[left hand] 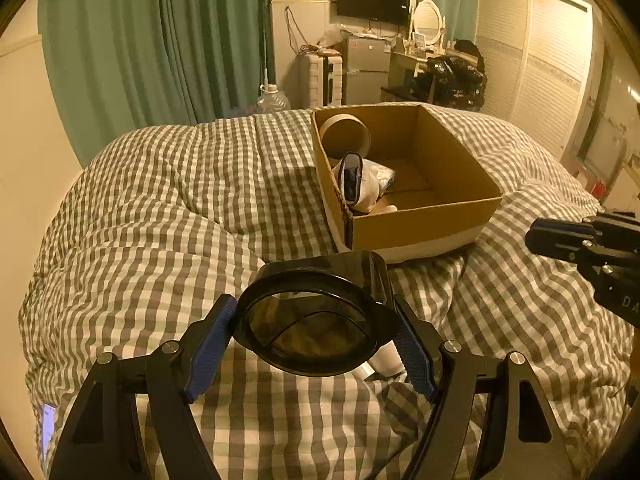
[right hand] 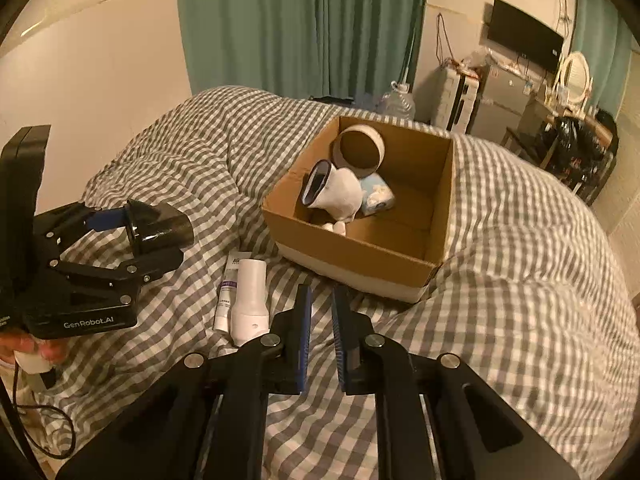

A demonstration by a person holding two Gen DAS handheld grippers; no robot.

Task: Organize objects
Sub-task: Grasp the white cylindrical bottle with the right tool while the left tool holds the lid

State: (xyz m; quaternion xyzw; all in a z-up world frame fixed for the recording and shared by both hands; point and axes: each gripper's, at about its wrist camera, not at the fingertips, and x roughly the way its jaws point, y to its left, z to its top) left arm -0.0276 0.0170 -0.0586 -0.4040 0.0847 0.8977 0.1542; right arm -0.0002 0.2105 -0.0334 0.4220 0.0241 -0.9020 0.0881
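My left gripper (left hand: 316,320) is shut on a dark see-through round cup (left hand: 316,330), its blue pads pressed on the rim's two sides above the checked duvet. The right wrist view shows that same cup (right hand: 160,230) in the left gripper (right hand: 152,236) at the left. My right gripper (right hand: 323,296) is shut with nothing between its pads, hanging over the duvet before a cardboard box (right hand: 348,248). The box (left hand: 420,228) holds a round cardboard tube (right hand: 360,148), a white soft item (right hand: 340,192) and a tissue pack (right hand: 378,196). A white bottle (right hand: 250,300) and a small tube (right hand: 226,296) lie left of the right gripper.
The checked duvet (left hand: 160,220) covers the whole bed in soft folds. A lit phone (left hand: 48,428) lies at its near left edge. Green curtains (left hand: 160,40) and a wall stand behind; a fridge, a dresser and a wardrobe sit far back. A hand (right hand: 28,350) holds the left gripper.
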